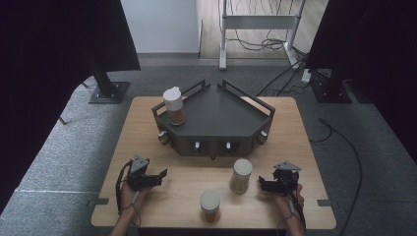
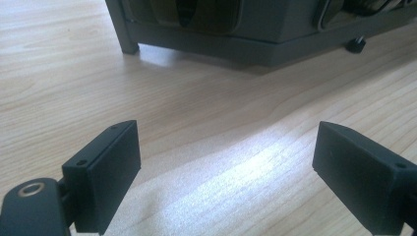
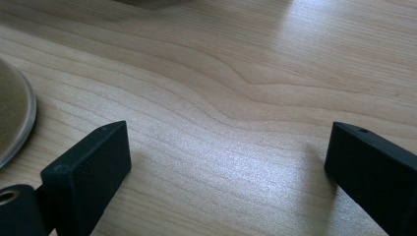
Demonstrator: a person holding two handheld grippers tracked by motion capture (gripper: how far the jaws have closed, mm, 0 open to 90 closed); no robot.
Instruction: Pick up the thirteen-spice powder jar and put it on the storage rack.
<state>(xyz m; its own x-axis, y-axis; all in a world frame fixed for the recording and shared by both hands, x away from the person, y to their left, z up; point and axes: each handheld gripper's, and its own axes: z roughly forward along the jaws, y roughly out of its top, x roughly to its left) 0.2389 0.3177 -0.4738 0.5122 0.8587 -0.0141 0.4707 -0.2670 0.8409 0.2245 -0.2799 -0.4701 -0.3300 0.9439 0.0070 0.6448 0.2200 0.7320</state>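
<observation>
Three jars with pale lids and amber contents are in the high view. One jar [image 1: 174,105] stands on the left part of a dark corner-shaped rack [image 1: 221,123]. A second jar [image 1: 241,175] stands on the table in front of the rack, and a third jar [image 1: 210,205] stands near the front edge. My left gripper [image 1: 161,175] [image 2: 226,167] rests low at the front left, open, with bare wood between its jaws. My right gripper [image 1: 263,185] [image 3: 226,162] sits at the front right, just right of the second jar, also open and holding nothing.
The wooden table [image 1: 147,147] stands on grey carpet. The rack's base and a small foot [image 2: 355,44] fill the top of the left gripper view. A round pale-rimmed edge [image 3: 14,118], probably a jar, is at the left of the right gripper view. Stands and cables lie behind the table.
</observation>
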